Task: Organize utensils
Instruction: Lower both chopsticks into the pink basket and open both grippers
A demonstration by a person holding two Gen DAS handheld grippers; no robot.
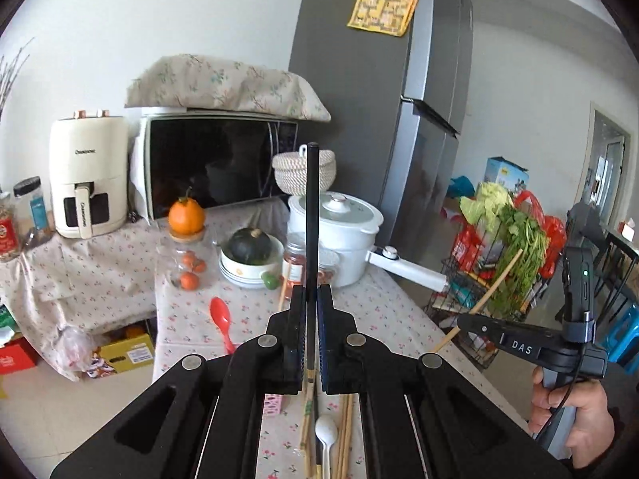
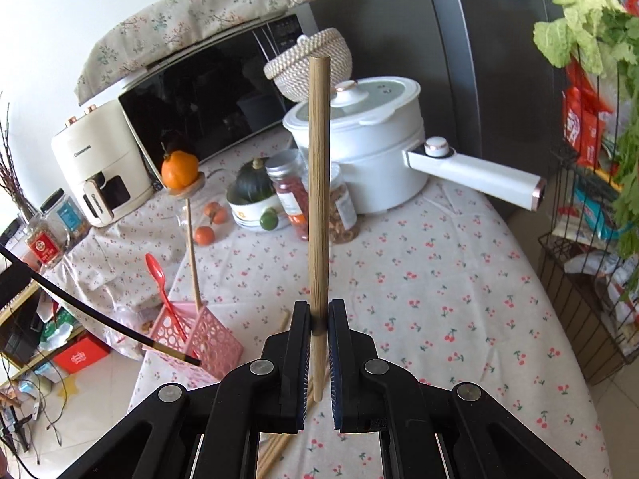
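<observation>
The pink utensil basket (image 2: 199, 339) stands at the bench's (image 2: 439, 279) left edge, already holding a red spoon (image 2: 157, 275) and one wooden chopstick (image 2: 192, 255). The right hand-held gripper (image 2: 318, 307) clenches a wooden chopstick (image 2: 318, 199) upright, to the right of the basket; the left hand-held gripper (image 1: 311, 295) pinches a black chopstick (image 1: 311, 215), whose tip (seen from the right wrist) hangs just over the basket, so the left looks nearer.

Matt wooden chopstick (image 2: 318, 199), glossy black chopstick (image 1: 311, 219), perforated pink plastic basket (image 2: 199, 335), printed cloth tablecloth (image 2: 419, 279).
</observation>
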